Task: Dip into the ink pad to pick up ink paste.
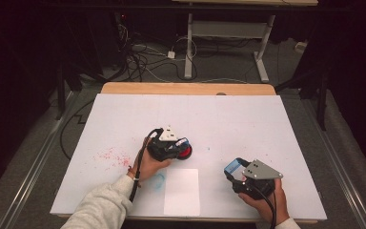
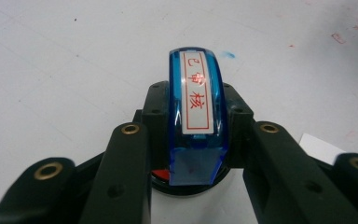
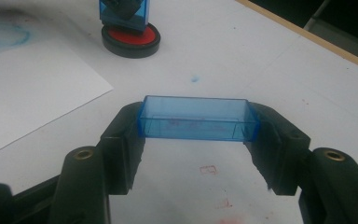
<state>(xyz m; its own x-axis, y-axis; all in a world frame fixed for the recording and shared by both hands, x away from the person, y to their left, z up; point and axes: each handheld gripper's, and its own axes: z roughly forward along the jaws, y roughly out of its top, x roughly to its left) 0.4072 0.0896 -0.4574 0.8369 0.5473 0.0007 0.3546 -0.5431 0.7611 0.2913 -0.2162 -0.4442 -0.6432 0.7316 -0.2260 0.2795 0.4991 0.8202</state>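
The blue stamp (image 1: 183, 142) sits just left of the middle of the white counter (image 1: 248, 119) in the high view, pressed onto a round red ink pad (image 1: 186, 152) in a black rim. The left gripper (image 1: 174, 148), held in the person's left hand (image 1: 148, 164), has the stamp between its fingers. At 5 o'clock from the pad, the right gripper (image 1: 232, 171) in the right hand (image 1: 262, 198) carries a clear blue cap (image 1: 233, 166). A white sheet of paper (image 1: 182, 191) lies between the 2 hands near the front edge, with a blue smudge (image 1: 159, 180) touching its left side and red specks (image 1: 112, 156) at 9 o'clock from the left hand.

In the left gripper view, the left gripper (image 2: 196, 140) is closed on the stamp (image 2: 196, 112), 1 black finger against each side. The stamp's curved top bears a white label with red characters. Below it a sliver of the red ink pad (image 2: 161, 174) shows, and a corner of the paper (image 2: 321, 147) at 3 o'clock.

In the right gripper view, the right gripper (image 3: 196, 135) is held partly open, its fingers clamping the 2 ends of the cap (image 3: 196, 119), which spans the gap above the counter (image 3: 284, 70). At 11 o'clock the stamp (image 3: 123, 11) stands on the ink pad (image 3: 131, 37), and the paper (image 3: 32, 88) lies at 9 o'clock.
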